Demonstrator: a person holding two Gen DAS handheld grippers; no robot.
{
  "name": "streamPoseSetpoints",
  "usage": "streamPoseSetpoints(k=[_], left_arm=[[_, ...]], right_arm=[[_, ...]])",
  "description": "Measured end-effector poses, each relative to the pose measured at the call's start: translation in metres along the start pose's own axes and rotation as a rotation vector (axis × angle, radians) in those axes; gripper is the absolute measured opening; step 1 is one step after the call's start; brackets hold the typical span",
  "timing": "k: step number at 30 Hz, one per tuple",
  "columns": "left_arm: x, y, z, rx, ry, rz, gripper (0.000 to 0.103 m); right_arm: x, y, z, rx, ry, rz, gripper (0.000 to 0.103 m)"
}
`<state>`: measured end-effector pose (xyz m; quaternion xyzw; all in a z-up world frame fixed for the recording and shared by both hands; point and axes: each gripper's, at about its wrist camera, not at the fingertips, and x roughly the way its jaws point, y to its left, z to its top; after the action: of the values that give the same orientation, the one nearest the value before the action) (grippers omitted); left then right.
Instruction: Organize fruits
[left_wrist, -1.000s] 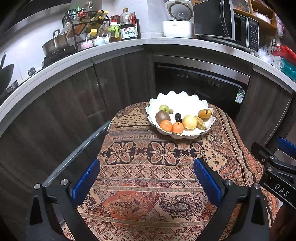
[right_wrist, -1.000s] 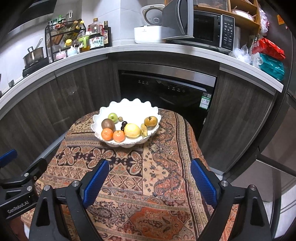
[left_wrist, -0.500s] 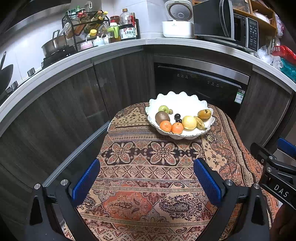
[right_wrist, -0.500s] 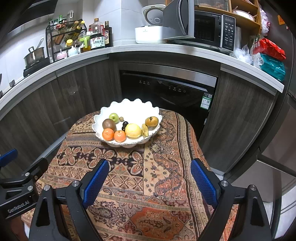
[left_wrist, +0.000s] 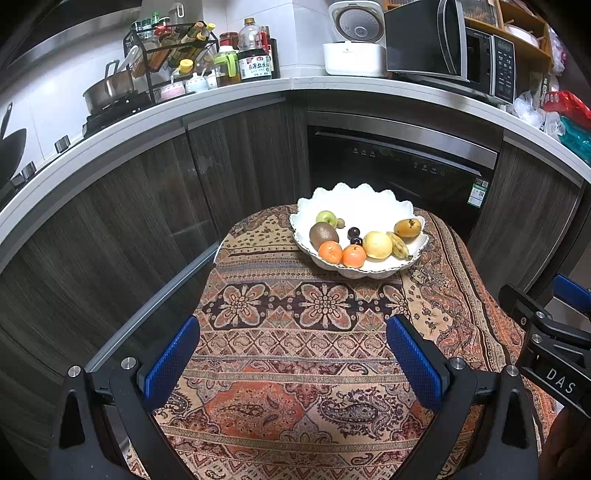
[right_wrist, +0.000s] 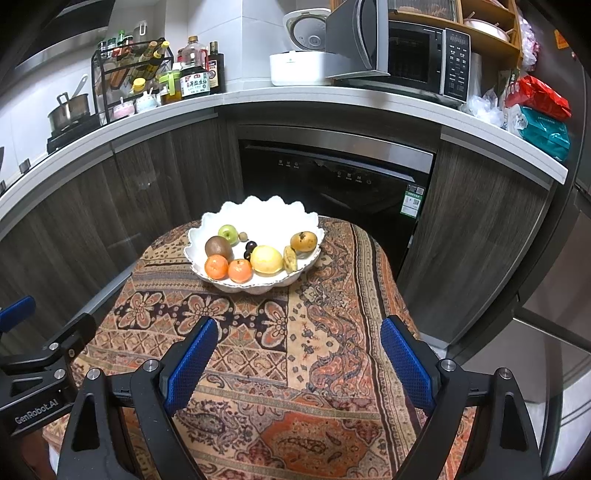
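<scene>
A white scalloped bowl (left_wrist: 369, 201) (right_wrist: 273, 218) stands at the far end of a table with a patterned cloth (left_wrist: 295, 350). It holds a green apple (left_wrist: 326, 218), a kiwi (left_wrist: 323, 235), two oranges (left_wrist: 330, 252) (left_wrist: 354, 255), dark grapes (left_wrist: 353, 232), a yellow pear-like fruit (left_wrist: 376, 244), a small banana (left_wrist: 399, 245) and a mango (left_wrist: 407, 227). My left gripper (left_wrist: 291, 354) is open and empty, well short of the bowl. My right gripper (right_wrist: 299, 354) is open and empty too, at the same distance.
A curved counter with dark cabinets and a dishwasher (right_wrist: 332, 177) lies behind the table. On it are a bottle rack (left_wrist: 173, 55), a rice cooker (left_wrist: 354, 40) and a microwave (right_wrist: 410, 59). The table's right edge (right_wrist: 391, 280) drops to the floor.
Both views have shifted only very slightly toward the bowl. The fruits have not moved and both grippers stay open.
</scene>
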<state>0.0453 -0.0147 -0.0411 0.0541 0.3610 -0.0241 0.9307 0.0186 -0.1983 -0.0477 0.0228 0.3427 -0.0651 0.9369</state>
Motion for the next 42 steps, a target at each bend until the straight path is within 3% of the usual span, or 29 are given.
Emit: streamPoseSetpoints(k=[25, 42], left_arm=[[-0.0043, -0.0005, -0.0004, -0.001, -0.014, 0.02, 0.102], [0.0003, -0.0014, -0.0013, -0.008, 0.015, -0.007, 0.102]], right_arm=[[-0.0001, -0.0004, -0.0005, 0.002, -0.002, 0.003, 0.091], [0.0023, 0.0008, -0.003, 0.008, 0.005, 0.006, 0.091]])
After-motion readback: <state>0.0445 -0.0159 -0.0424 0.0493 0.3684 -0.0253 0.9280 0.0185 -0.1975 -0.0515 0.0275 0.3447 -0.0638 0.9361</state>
